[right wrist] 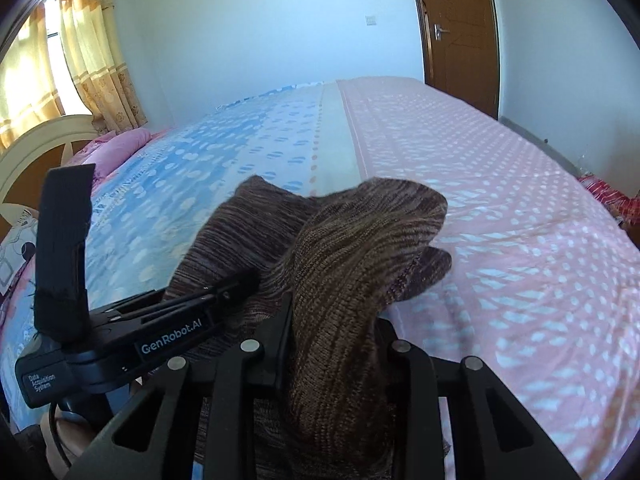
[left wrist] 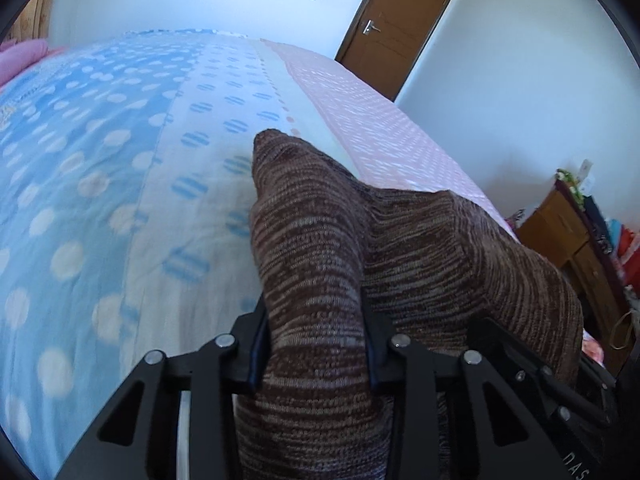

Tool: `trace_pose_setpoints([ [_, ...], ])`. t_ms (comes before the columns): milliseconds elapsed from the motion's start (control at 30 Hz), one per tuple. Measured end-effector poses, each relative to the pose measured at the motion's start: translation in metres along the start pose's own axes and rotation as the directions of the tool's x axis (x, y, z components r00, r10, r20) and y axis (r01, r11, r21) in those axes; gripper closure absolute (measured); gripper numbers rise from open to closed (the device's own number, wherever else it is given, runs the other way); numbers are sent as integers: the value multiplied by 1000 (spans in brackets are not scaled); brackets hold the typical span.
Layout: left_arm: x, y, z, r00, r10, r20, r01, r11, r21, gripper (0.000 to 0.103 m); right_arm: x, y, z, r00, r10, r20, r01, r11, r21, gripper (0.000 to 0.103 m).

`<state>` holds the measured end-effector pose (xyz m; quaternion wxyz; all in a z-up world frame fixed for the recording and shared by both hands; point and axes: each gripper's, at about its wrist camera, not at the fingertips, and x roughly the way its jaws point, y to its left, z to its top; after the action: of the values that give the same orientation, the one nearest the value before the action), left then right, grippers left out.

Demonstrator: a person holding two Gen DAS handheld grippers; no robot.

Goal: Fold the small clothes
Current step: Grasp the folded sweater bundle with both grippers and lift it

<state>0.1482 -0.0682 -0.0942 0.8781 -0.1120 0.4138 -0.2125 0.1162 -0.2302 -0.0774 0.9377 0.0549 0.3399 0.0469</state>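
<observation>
Above the bed (left wrist: 100,184), each hand-held gripper (left wrist: 316,344) (right wrist: 332,344) clenched on brown knit (left wrist: 312,248).

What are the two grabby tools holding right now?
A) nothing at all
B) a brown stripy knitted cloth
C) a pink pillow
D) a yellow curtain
B: the left gripper and the right gripper each have their jaws closed on the brown knitted garment, which hangs above the bed sheet; the pink pillow and curtain sit far off, untouched.
</observation>
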Motion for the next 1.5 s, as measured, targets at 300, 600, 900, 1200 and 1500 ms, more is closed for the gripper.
trace_pose_setpoints([
  [300, -64, -35, -34, 1000, -13, 24, 9, 989, 144, 65, -87, 25, -30, 998, -23, 60, 21, 999, 41, 76],
  [600, -97, -79, -60, 988, -151, -23, 152, 964, 219, 65, -172, 13, -60, 989, -81, 127, 70, 994, 87, 77],
  [900, -92, -148, -63, 968, -247, -42, 248, 923, 293, 65, -232, -34, -73, 960, -195, 199, 165, 973, 161, 78],
  [1200, -44, -225, -63, 950, -300, -86, 310, 879, 362, 65, -250, -105, -78, 903, -370, 218, 312, 914, 261, 79],
  [1500, 21, -283, -87, 960, -228, -164, 277, 868, 411, 69, -223, -181, -110, 902, -425, 78, 366, 848, 383, 80],
])
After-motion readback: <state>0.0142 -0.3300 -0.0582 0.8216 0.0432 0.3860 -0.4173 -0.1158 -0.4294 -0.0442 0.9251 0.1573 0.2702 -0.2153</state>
